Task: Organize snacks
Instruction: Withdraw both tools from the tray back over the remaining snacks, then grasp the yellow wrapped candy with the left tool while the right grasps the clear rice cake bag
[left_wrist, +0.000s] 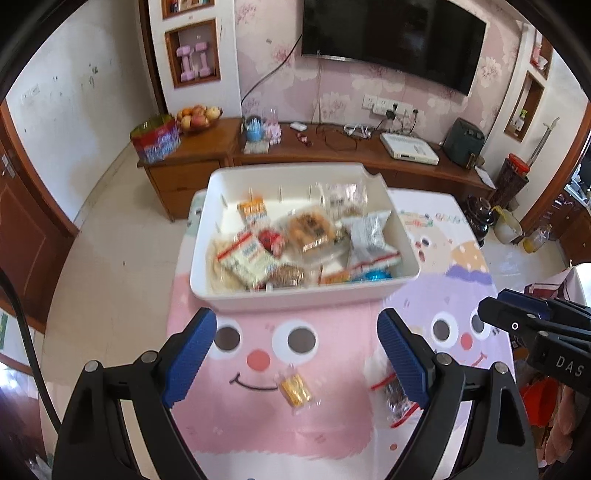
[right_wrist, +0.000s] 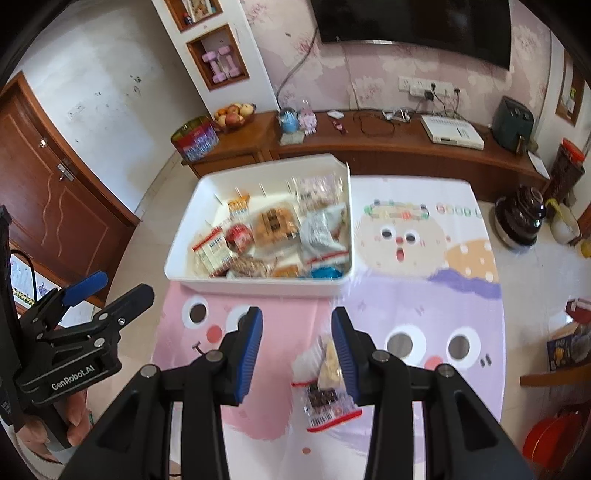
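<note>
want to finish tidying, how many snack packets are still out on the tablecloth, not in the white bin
2: a small yellow packet between the left gripper fingers, and a clear red-edged packet under the right gripper. Others may be hidden.

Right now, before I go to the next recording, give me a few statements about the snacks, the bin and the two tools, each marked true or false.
1. The white bin already holds several wrapped snacks. True.
2. The left tool is shut on a snack. False: it is open and holds nothing.
3. A small yellow snack packet lies on the pink part of the tablecloth, outside the bin. True.
4. The clear red-trimmed packet is inside the bin. False: it lies on the cloth, by the right tool.
5. The right tool is open. True.
6. The bin stands on the wooden TV cabinet. False: it stands on the tablecloth.
</note>
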